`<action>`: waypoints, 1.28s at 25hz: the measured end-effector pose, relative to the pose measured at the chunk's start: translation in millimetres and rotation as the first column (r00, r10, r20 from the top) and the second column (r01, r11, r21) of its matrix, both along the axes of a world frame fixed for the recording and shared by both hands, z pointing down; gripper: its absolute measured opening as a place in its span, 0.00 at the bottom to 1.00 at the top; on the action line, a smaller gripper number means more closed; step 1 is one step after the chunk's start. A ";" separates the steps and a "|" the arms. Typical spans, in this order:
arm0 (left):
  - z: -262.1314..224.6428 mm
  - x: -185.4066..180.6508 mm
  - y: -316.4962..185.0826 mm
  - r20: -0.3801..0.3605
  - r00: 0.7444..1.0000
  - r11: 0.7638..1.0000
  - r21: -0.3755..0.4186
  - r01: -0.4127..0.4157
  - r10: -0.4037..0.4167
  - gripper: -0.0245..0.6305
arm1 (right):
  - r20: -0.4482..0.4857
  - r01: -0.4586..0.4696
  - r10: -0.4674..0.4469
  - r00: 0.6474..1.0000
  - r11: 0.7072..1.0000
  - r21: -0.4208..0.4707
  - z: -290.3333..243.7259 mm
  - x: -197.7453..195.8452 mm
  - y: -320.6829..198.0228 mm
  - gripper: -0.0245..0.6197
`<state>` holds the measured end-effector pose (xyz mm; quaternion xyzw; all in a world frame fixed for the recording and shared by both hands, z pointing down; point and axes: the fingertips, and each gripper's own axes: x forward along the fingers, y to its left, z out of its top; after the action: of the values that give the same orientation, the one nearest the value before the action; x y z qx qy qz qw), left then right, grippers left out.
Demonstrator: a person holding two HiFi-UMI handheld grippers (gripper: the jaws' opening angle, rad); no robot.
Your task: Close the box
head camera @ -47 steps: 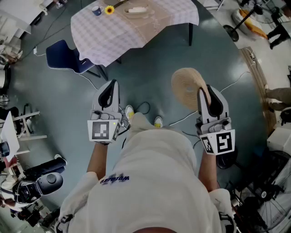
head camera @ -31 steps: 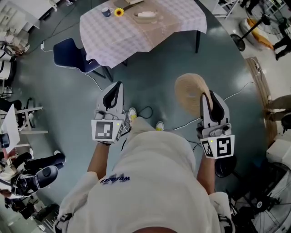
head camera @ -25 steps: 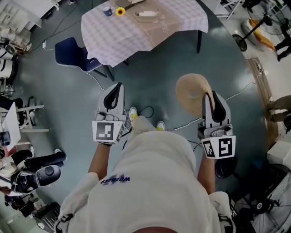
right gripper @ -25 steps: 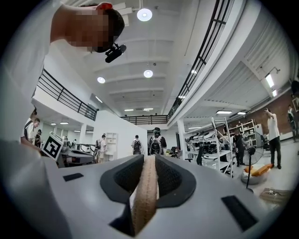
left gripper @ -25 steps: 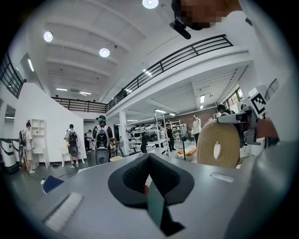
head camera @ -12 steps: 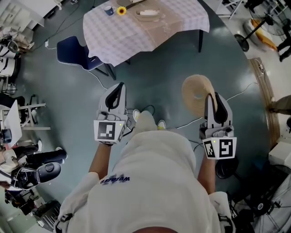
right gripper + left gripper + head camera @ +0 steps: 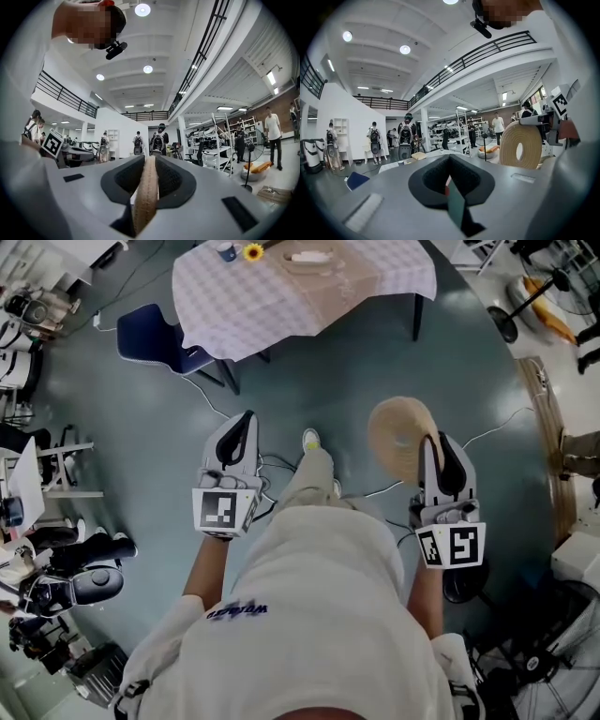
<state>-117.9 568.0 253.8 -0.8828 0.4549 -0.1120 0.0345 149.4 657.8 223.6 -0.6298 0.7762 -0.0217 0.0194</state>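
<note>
Fingers of right gripper (image 7: 147,171) tight on edge of woven lid (image 7: 392,435); left gripper (image 7: 450,177) fingers closed together

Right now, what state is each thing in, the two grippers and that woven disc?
left gripper: shut on a thin green sliver, kind unclear.
right gripper: shut on the woven disc's rim.
woven disc: held upright on edge.
blue chair: upright beside the table.

The head view looks steeply down onto the left tongs (image 7: 238,423) and right tongs (image 7: 437,444). Each gripper view sits close behind its own tongs, facing level into the hall (image 7: 117,136); left and head views share the woven disc (image 7: 530,136).
</note>
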 end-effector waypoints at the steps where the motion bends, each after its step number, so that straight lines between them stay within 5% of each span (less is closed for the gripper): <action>1: 0.8 1.1 -0.8 0.000 1.000 1.000 -0.002 -0.003 0.003 0.04 | -0.004 0.001 -0.001 1.000 1.000 -0.001 -0.4 0.0 -0.7 0.15; 19: 18.7 34.8 -51.6 0.026 0.997 0.996 -0.047 -0.071 0.072 0.04 | 0.024 -0.007 0.007 1.000 1.000 -0.017 9.4 7.3 -46.8 0.15; 32: 5.9 35.9 -180.1 -0.053 0.998 0.999 -0.037 -0.028 0.026 0.04 | 0.015 0.023 -0.022 1.000 0.998 -0.061 -0.4 10.9 -183.5 0.15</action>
<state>-82.0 387.9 259.7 -0.8919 0.4416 -0.0971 0.0074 160.3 474.3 223.2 -0.6212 0.7820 -0.0504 0.0053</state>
